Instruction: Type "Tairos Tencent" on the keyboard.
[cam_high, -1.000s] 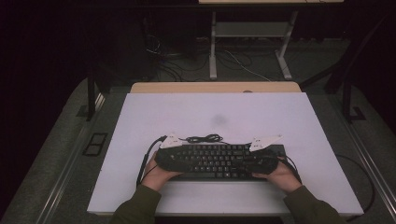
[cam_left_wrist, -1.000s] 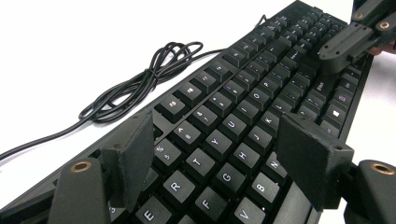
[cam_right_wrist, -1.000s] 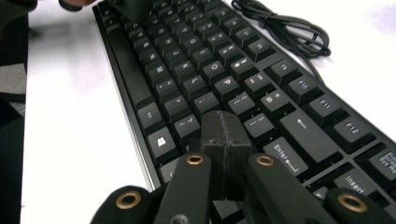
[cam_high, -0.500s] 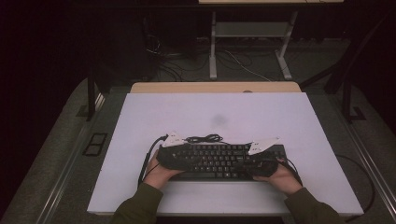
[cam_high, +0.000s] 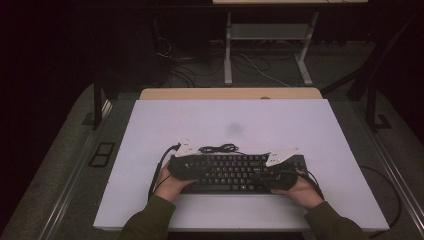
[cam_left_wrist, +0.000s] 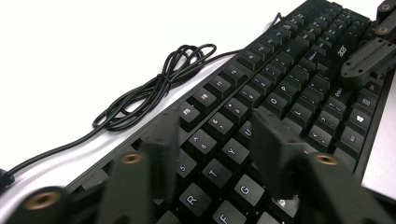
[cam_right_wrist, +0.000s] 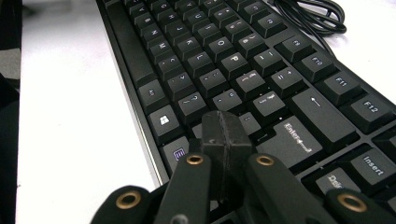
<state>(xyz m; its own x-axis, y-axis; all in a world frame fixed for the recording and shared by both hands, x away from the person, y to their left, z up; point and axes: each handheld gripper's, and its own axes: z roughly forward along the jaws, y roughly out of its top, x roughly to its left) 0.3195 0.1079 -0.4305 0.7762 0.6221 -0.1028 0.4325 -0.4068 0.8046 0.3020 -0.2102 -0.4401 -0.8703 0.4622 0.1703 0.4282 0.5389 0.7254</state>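
A black keyboard (cam_high: 230, 170) lies across the near part of the white table (cam_high: 225, 120), with its cable coiled (cam_high: 218, 148) just behind it. My left gripper (cam_high: 182, 167) hovers over the keyboard's left end. In the left gripper view its jaws (cam_left_wrist: 217, 121) stand apart above the letter keys (cam_left_wrist: 280, 79) and have just been closing, with nothing gripped between them. My right gripper (cam_high: 280, 177) is over the keyboard's right end. Its jaws (cam_right_wrist: 226, 123) are pressed together above the keys (cam_right_wrist: 224, 51) near the enter key, holding nothing.
The coiled cable (cam_left_wrist: 154, 88) lies on the table beyond the keyboard's far edge. A wooden desk edge (cam_high: 230, 93) borders the table at the back, with metal frame legs (cam_high: 270, 45) and floor cables behind. Gripper cables trail off the table at the left (cam_high: 157, 172) and right (cam_high: 385, 185).
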